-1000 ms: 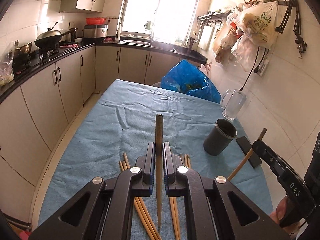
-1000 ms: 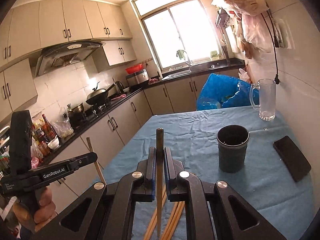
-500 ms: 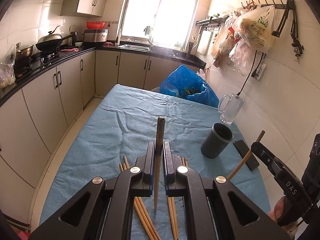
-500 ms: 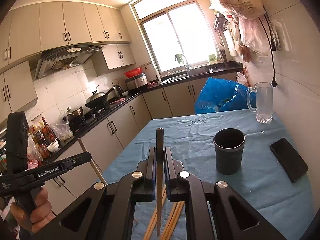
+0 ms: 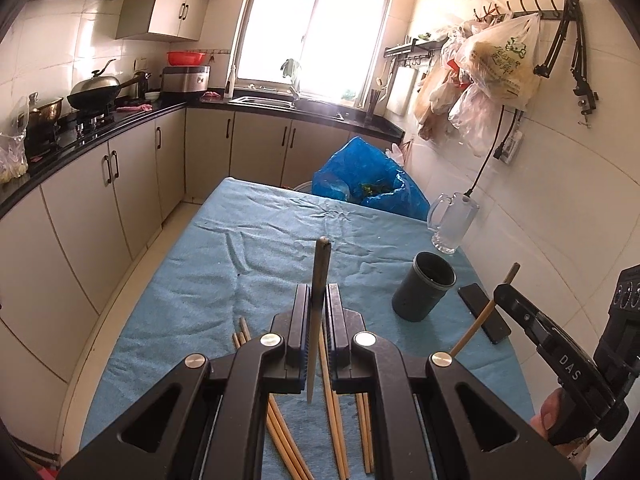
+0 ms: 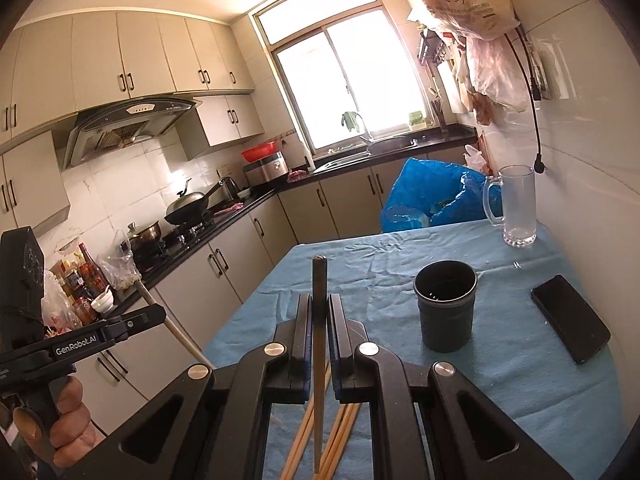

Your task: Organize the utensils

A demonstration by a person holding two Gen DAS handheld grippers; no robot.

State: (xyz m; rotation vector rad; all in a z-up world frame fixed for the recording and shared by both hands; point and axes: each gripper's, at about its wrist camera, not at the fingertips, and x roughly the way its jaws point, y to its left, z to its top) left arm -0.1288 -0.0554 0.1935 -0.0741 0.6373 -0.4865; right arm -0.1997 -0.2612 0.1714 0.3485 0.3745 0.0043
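My left gripper [image 5: 318, 300] is shut on a wooden chopstick [image 5: 320, 276] that stands nearly upright between its jaws, above the table. My right gripper [image 6: 319, 308] is shut on another chopstick [image 6: 319, 280], also upright. Each gripper shows in the other's view: the right gripper [image 5: 505, 295] at the right edge, the left gripper [image 6: 154, 314] at the left edge. Several loose chopsticks [image 5: 332, 412] lie on the blue tablecloth [image 5: 260, 264] below both grippers. A dark round holder cup [image 5: 424, 292] stands upright and open to the right; it also shows in the right wrist view [image 6: 446, 304].
A black phone [image 6: 570, 318] lies right of the cup. A glass mug [image 6: 516, 208] stands near the wall at the table's far right. A blue plastic bag [image 5: 368, 188] sits beyond the far table edge. Kitchen cabinets and counter run along the left.
Both grippers have risen and drawn back a little with their chopsticks. The left chopstick has tilted slightly in its jaws.
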